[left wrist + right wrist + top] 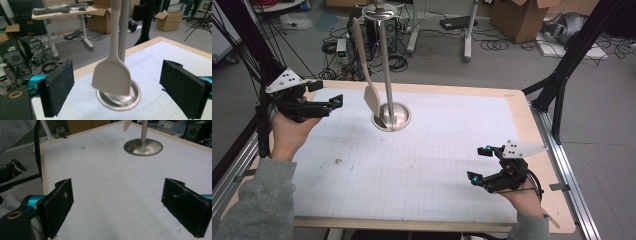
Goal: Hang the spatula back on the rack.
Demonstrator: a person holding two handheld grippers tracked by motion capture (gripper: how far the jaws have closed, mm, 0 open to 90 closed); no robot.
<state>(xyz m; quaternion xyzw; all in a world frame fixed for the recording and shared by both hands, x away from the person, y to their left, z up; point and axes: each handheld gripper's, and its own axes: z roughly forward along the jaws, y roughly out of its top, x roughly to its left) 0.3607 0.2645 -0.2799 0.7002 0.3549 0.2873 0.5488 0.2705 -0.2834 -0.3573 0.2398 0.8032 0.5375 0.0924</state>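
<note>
table (532, 125): white gridded mat | utensil stand (388, 65): steel pole on round base, far centre | spatula (363, 65): beige, hanging from stand, blade above base | left gripper (329, 104): jaws wide, empty, near spatula | right gripper (479, 164): jaws wide, empty, near edge

Overhead view; two low gripper views

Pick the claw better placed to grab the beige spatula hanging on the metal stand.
Left. The left claw is open beside the beige hanging spatula on the steel pole stand, and in the left gripper view the blade sits between its jaws, farther off. The right claw, also open, sits at the table's near right.
</note>
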